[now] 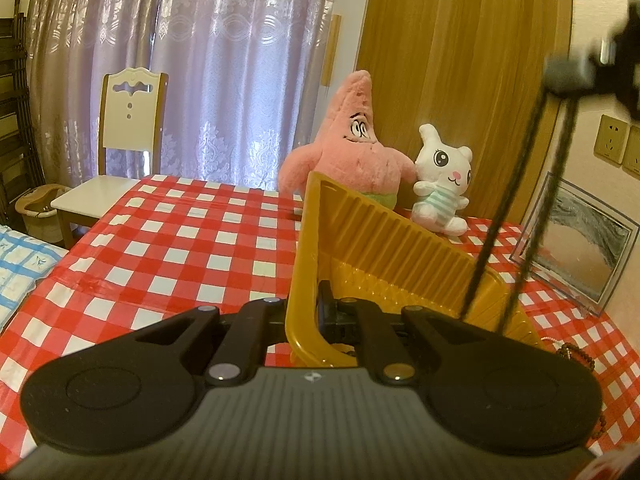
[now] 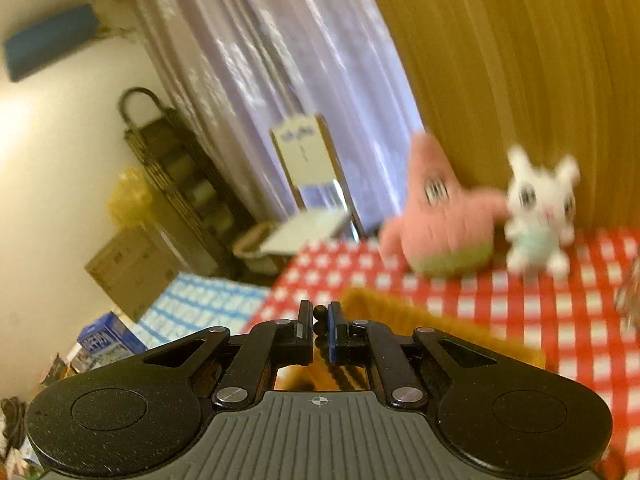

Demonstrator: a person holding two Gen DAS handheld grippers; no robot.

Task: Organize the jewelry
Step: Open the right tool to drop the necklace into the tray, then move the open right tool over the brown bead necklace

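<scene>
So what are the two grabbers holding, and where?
Left gripper clamps the yellow tray by its rim; right gripper pinches the black bead string near its top.

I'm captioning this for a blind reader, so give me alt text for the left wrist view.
The left gripper clamps the near rim of a tilted yellow plastic basket on a red-and-white checked tablecloth, while a black bead necklace hangs into it from the blurred right gripper. Behind sit a pink starfish plush and white bunny plush.
</scene>
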